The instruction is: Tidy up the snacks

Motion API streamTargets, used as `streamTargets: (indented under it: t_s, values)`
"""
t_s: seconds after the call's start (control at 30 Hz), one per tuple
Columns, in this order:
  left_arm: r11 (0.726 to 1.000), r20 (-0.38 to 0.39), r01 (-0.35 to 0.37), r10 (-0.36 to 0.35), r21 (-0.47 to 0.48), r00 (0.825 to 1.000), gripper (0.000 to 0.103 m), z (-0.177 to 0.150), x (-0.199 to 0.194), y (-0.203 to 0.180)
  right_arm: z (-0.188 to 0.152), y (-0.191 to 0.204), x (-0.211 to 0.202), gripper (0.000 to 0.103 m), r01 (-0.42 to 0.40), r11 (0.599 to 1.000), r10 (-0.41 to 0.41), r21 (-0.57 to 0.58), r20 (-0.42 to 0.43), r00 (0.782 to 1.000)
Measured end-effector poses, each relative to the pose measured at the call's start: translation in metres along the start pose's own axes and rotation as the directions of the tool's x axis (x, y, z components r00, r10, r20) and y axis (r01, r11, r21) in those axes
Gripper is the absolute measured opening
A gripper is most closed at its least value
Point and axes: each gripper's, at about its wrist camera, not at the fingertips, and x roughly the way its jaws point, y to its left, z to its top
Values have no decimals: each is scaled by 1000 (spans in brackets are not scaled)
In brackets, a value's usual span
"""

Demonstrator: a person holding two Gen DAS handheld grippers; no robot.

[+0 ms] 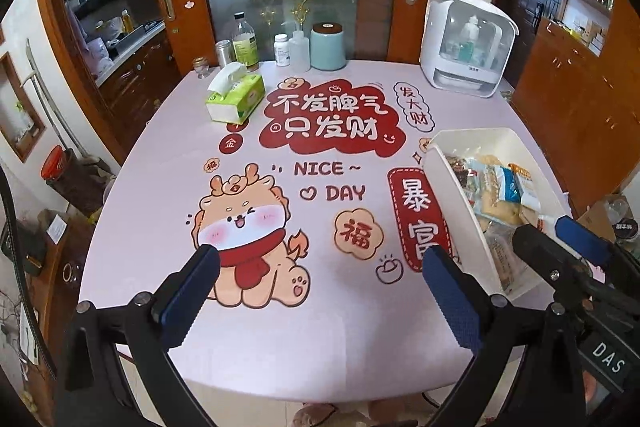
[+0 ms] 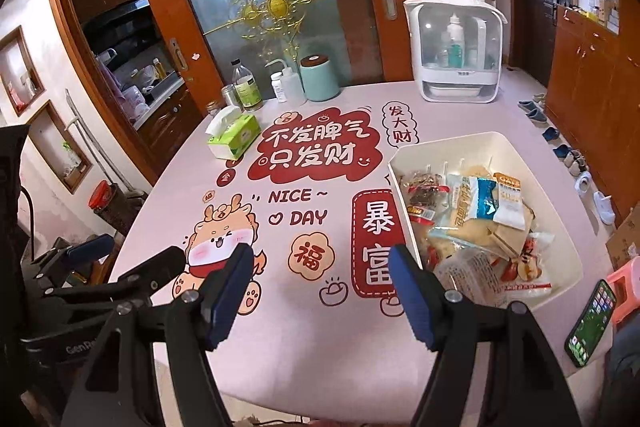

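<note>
Both grippers we carry hang above the near edge of the table (image 1: 168, 195), and neither grips anything. Our left gripper (image 1: 320, 287) has its blue pads (image 1: 188, 283) spread wide apart, with only the cartoon dragon on the pink tablecloth showing between them. Our right gripper (image 2: 320, 287) likewise stands wide apart over bare cloth, its right finger close to the near left corner of the bin (image 2: 472, 141).

That white bin sits on the right side of the table, beside the red vertical banner printed on the cloth. We see it as a rectangle whose long axis runs from the near edge of the table toward the far side, turned slightly so its far end leans left. Inside it the snacks (image 2: 480, 211) lie in a loose heap: a dark packet at the far left, a blue-and-white packet and an orange-topped one in the middle, pale crackers beneath, and clear wrapped pieces at the near end. Most packets lie flat, at mixed angles.

At the far left a green tissue box (image 1: 236, 99) stands near a row of bottles (image 1: 244, 43) and a teal canister (image 1: 328, 45). A white cabinet (image 1: 466, 47) stands at the far right. A phone (image 2: 592, 323) lies at the near right edge.
</note>
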Motion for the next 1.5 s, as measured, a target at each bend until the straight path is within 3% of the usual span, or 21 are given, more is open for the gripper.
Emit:
streamTargets:
  t_s: [0.57, 1.5]
  values:
    - [999, 33, 18, -20, 44, 999, 101, -4, -4, 10, -13, 14, -6, 70, 83, 996, -84, 31, 8, 996]
    - [1000, 27, -1, 1, 15, 1000, 101, 5, 5, 10, 0, 12, 9, 70, 78, 997, -78, 13, -16, 997]
